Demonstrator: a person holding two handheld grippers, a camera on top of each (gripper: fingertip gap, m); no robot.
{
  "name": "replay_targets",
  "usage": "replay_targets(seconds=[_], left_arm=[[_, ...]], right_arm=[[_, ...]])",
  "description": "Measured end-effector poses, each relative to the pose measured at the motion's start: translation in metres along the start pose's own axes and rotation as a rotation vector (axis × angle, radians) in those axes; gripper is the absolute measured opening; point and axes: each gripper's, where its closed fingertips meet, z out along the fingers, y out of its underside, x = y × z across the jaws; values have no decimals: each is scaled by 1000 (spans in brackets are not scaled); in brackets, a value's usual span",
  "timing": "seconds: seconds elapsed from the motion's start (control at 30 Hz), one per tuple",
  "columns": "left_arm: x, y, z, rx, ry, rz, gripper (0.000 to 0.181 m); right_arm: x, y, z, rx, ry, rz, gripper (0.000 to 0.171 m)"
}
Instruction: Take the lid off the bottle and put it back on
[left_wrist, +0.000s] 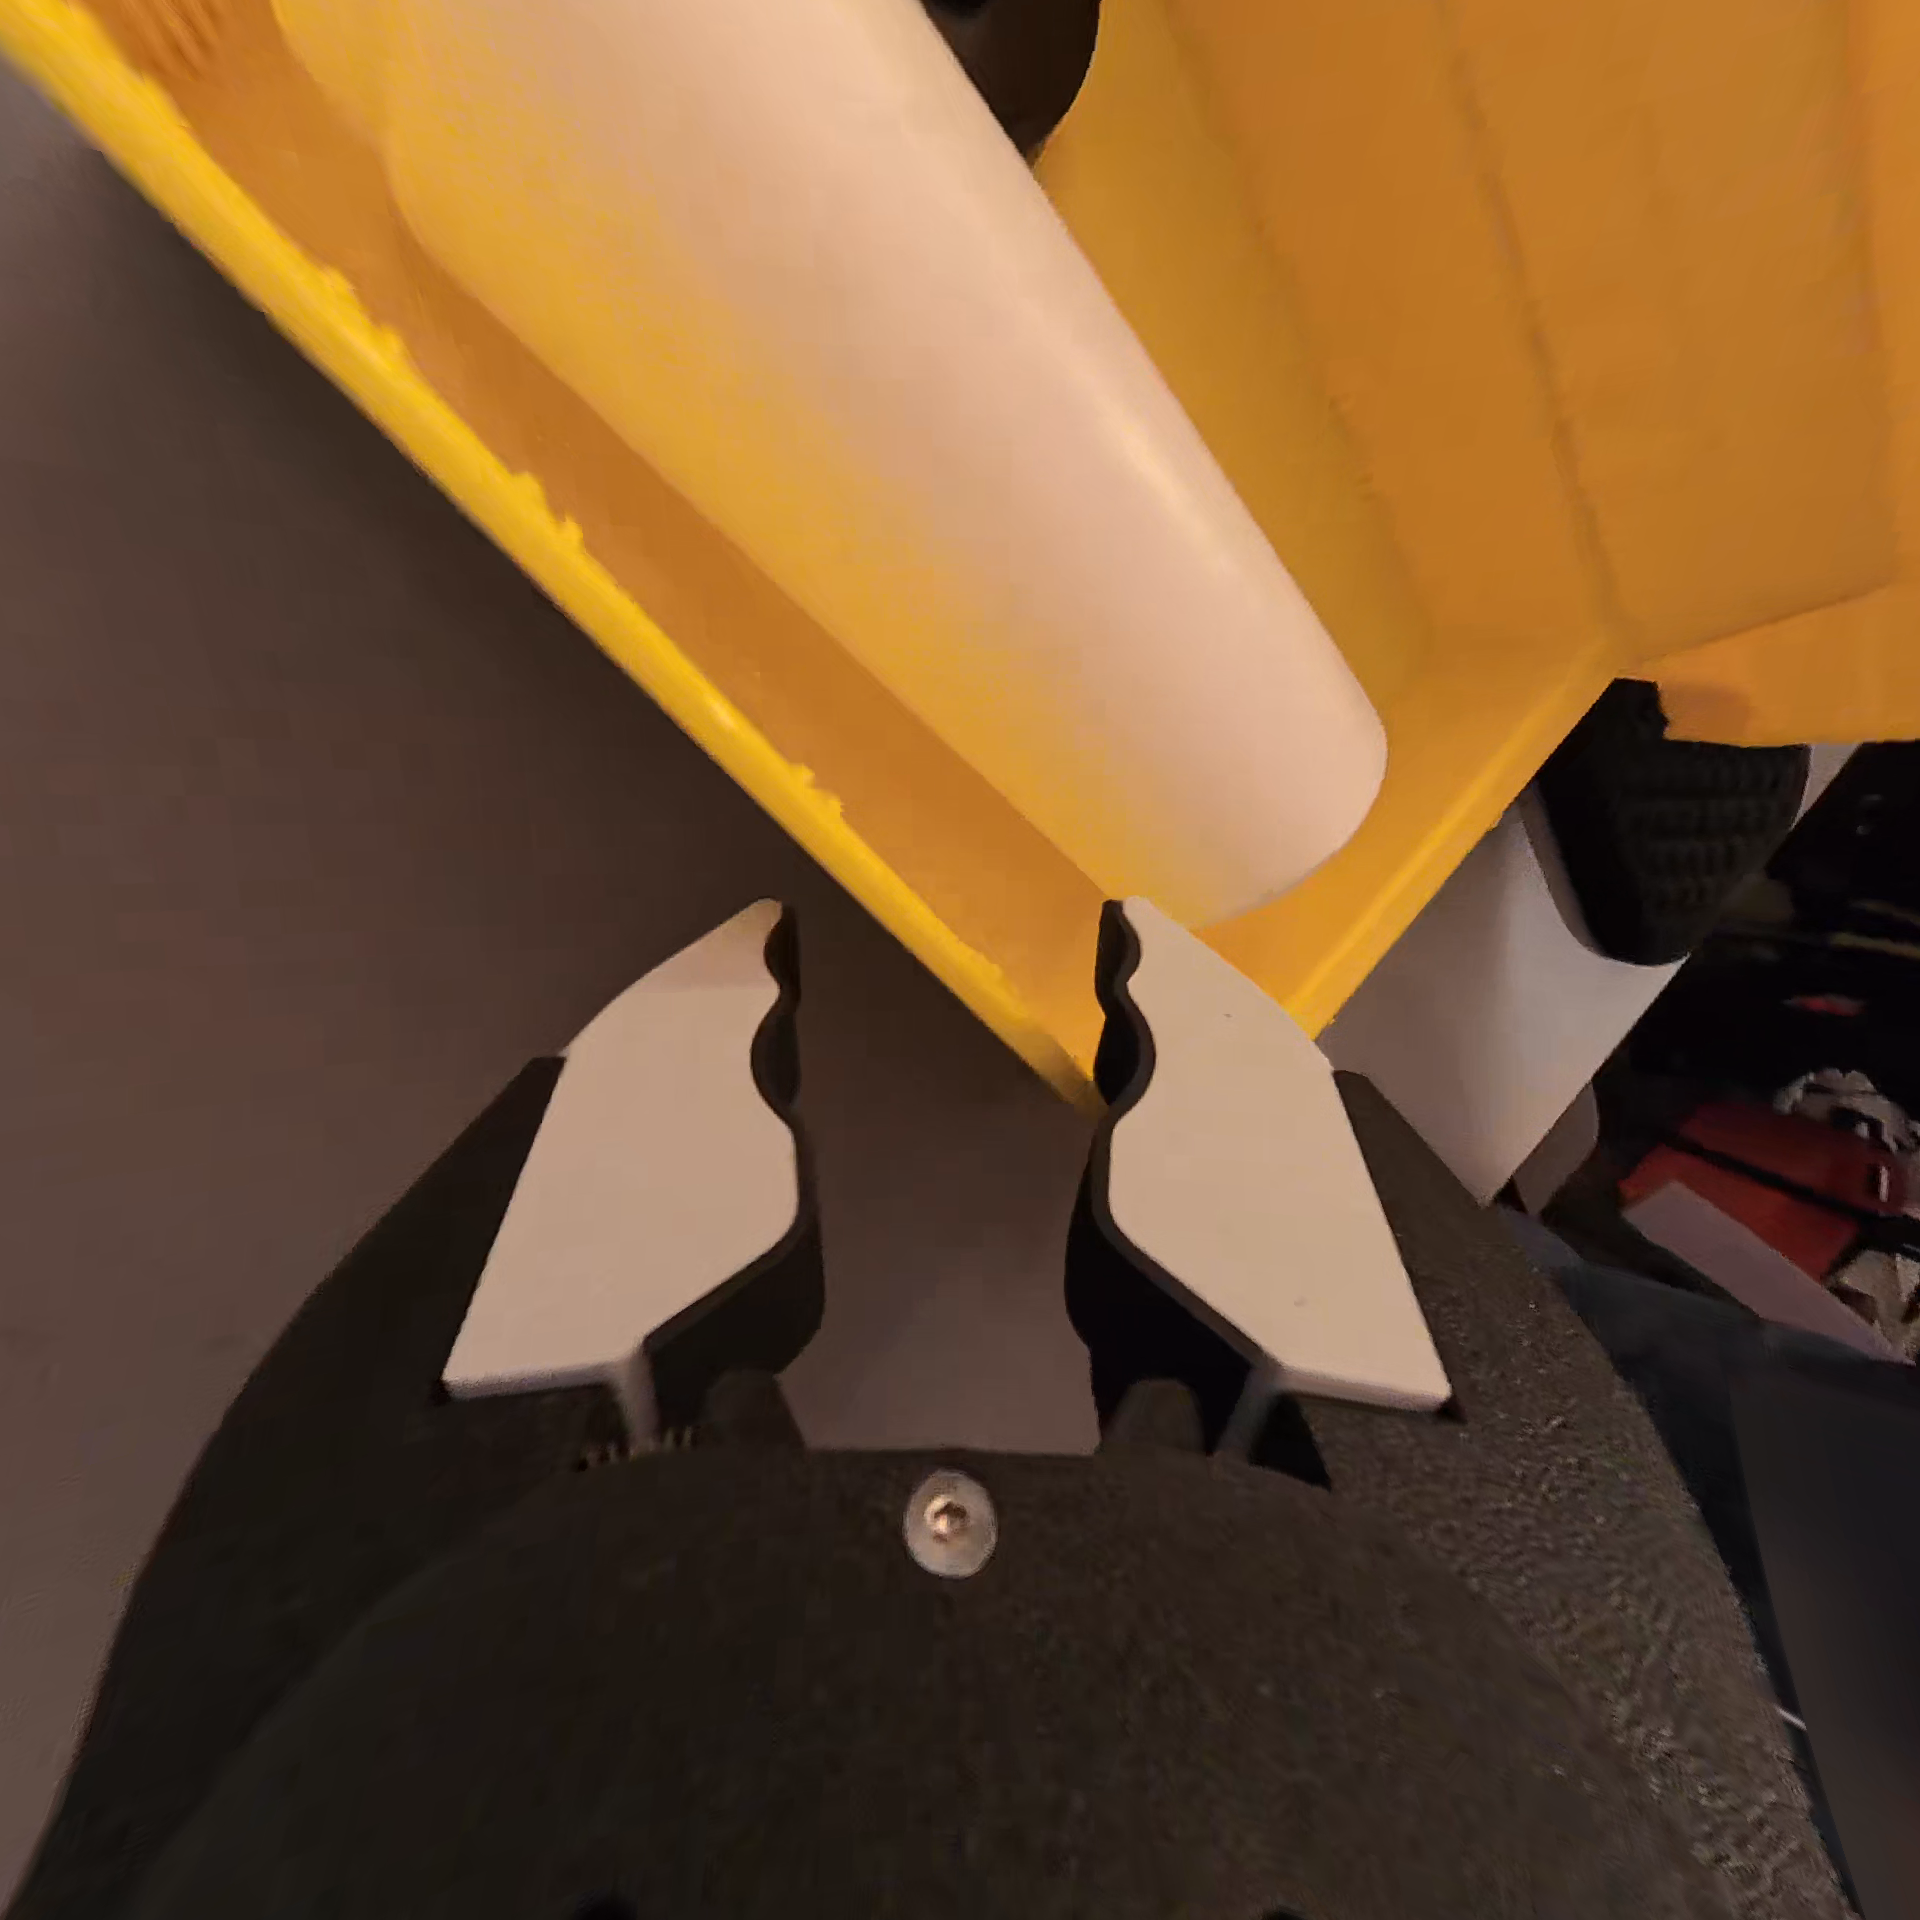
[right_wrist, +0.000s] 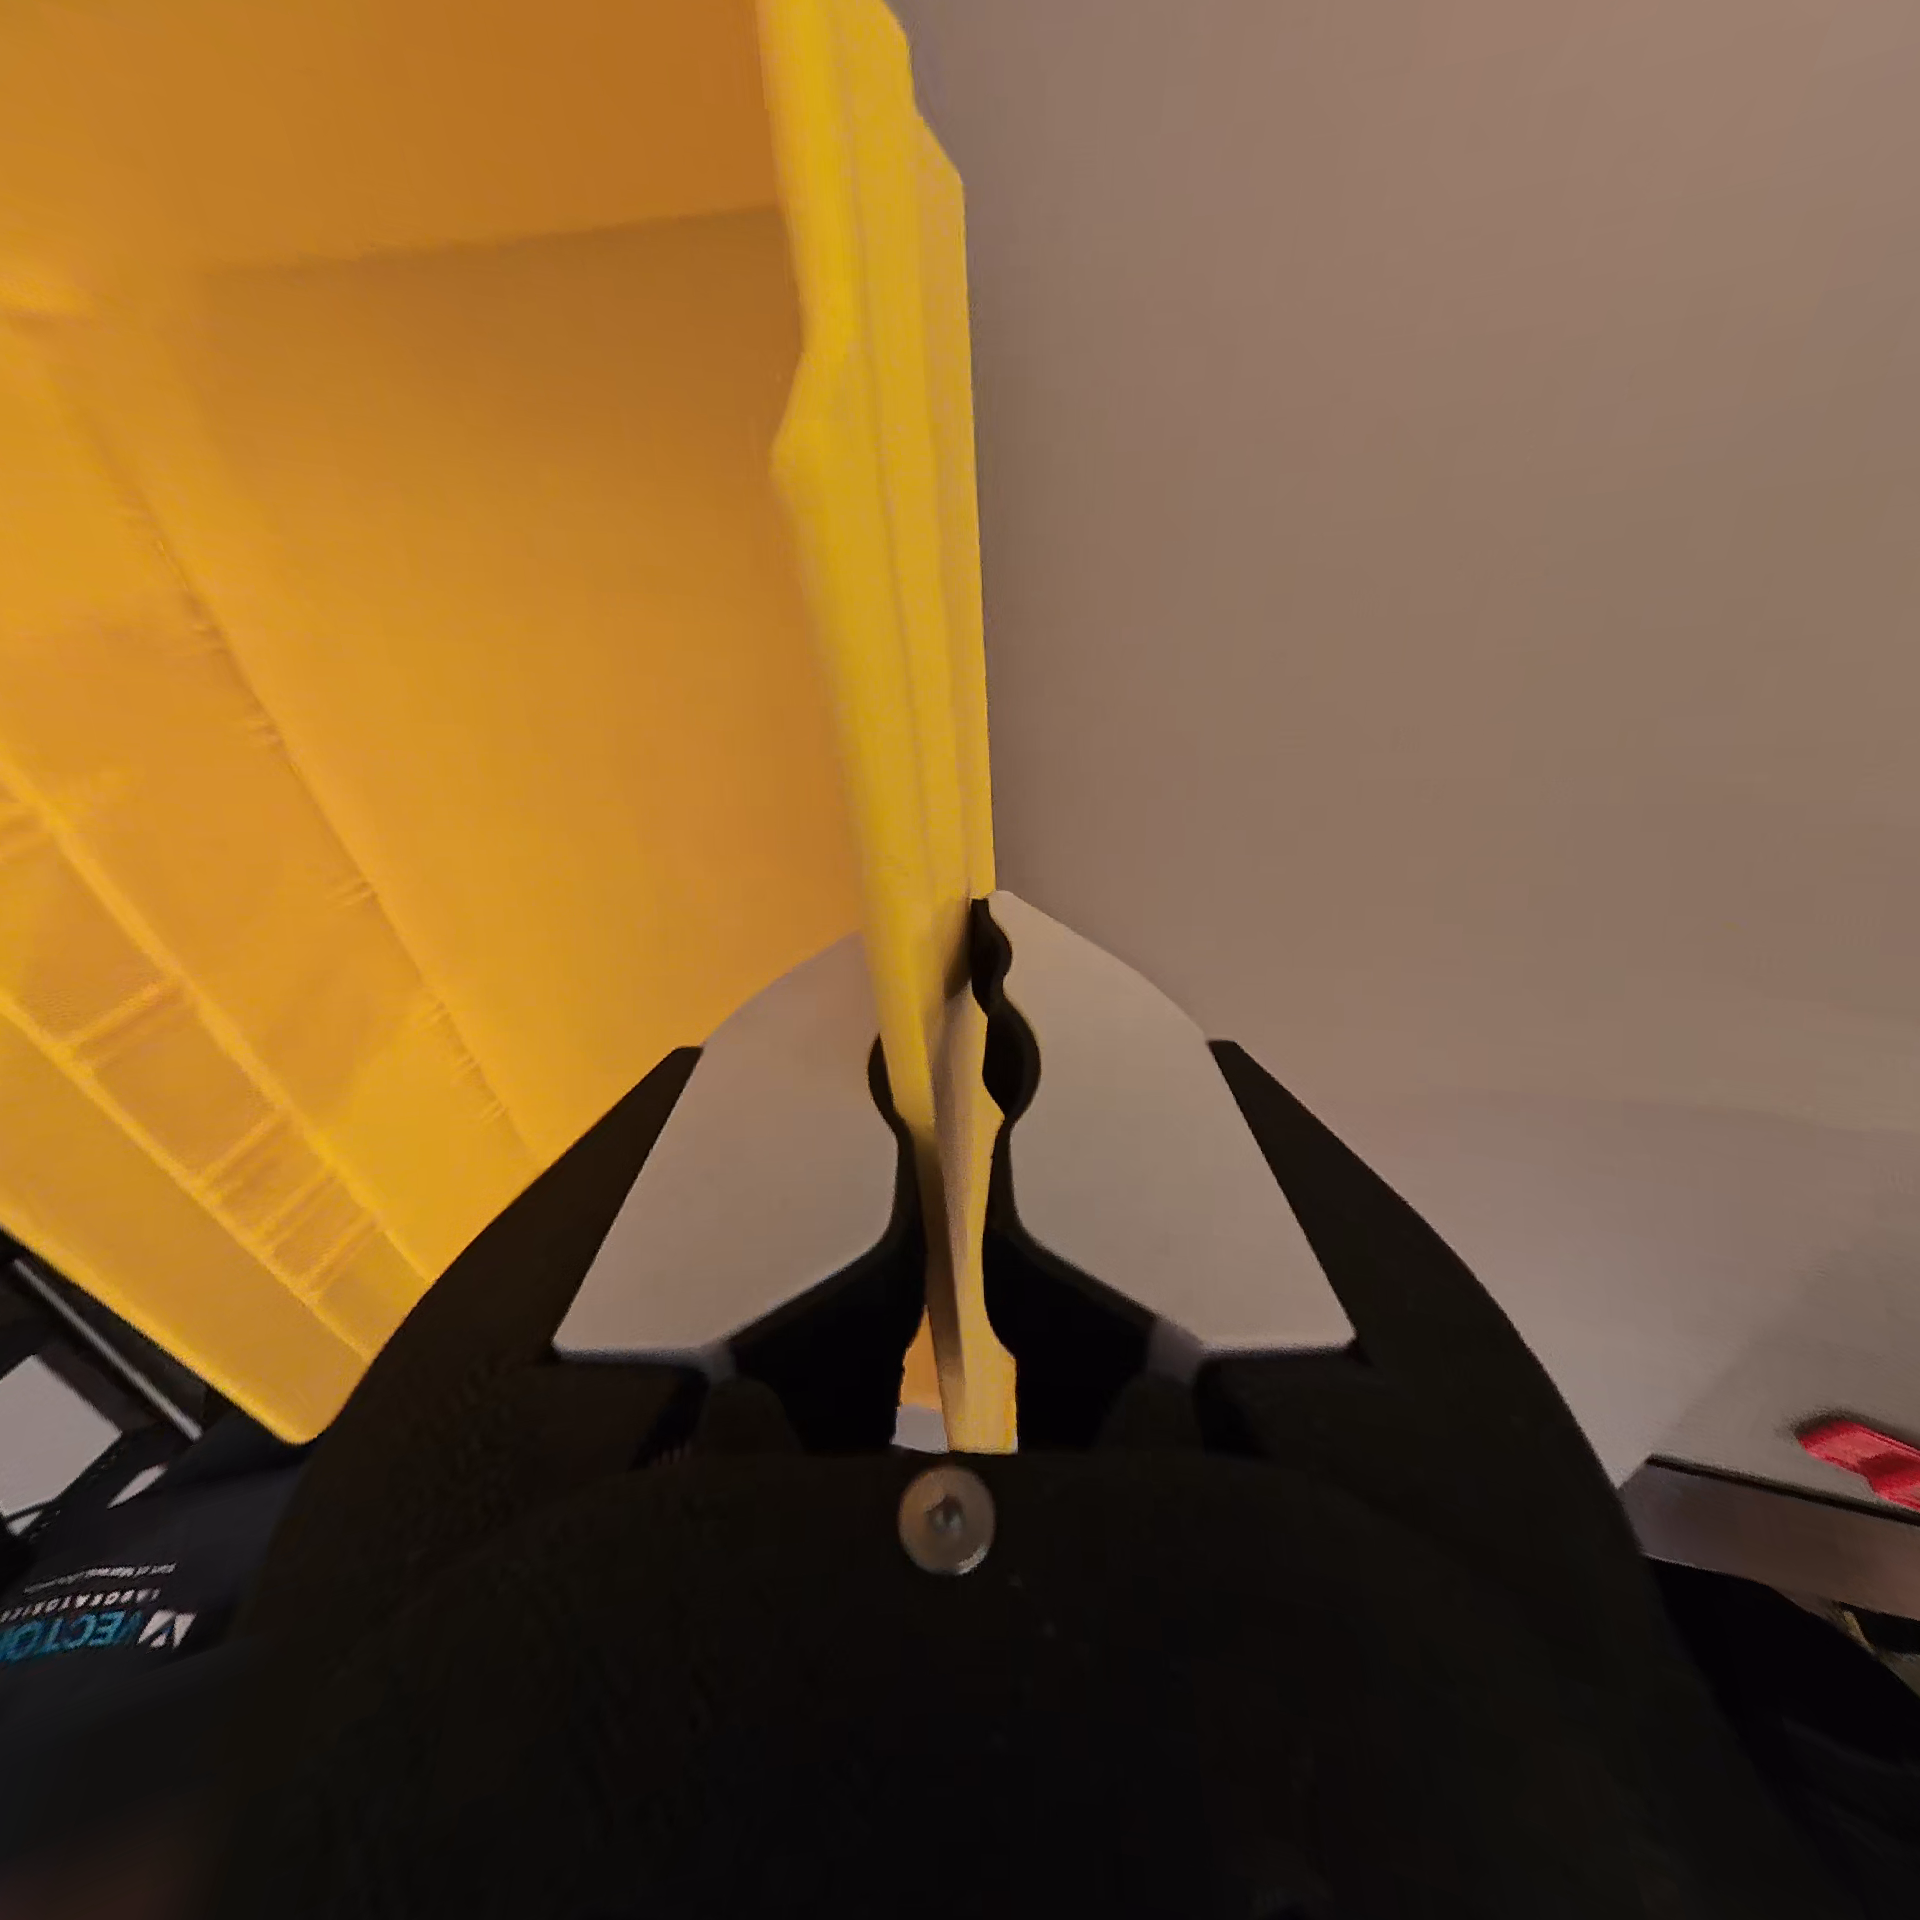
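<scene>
A white bottle (left_wrist: 883, 436) lies on its side inside a yellow plastic bin (left_wrist: 1507, 364), base towards my left gripper. A dark cap (left_wrist: 1013, 73) shows only partly at the bottle's far end, at the top edge of the left wrist view. My left gripper (left_wrist: 940, 925) is open and empty, just below the bin's rim (left_wrist: 582, 540), its right fingertip (left_wrist: 1153, 935) close to the bottle's base. My right gripper (right_wrist: 961, 935) is shut on the bin's side wall (right_wrist: 904, 623), which runs between its fingers. The bin looks tilted. The bottle is hidden in the right wrist view.
A grey table surface (left_wrist: 260, 831) lies beside the bin and fills the right side of the right wrist view (right_wrist: 1455, 623). A black textured object (left_wrist: 1673, 831) and red boxes (left_wrist: 1766, 1195) sit beyond the bin's corner. A red item (right_wrist: 1860, 1455) lies at the table's edge. The gap from one gripper's tips to the other's is roughly 40 cm. From either gripper's tips it is about 30 cm to the black textured object (left_wrist: 1673, 831).
</scene>
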Motion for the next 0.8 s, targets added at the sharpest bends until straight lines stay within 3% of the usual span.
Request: replay_targets(seconds=[0.23,0.4,0.57,0.8], left_arm=[[-32,9,-21,-164,-62,-70,14],[-75,16,-42,-209,-191,-119,7],[-116,24,-65,-136,-149,-248,5],[-173,65,-104,-84,-227,-332,4]], right_arm=[[-27,-6,20,-23,-56,-2,7],[-33,-6,36,-43,-45,16,6],[-43,-11,43,-22,-96,27,6],[-43,-13,42,-23,-34,-10,6]])
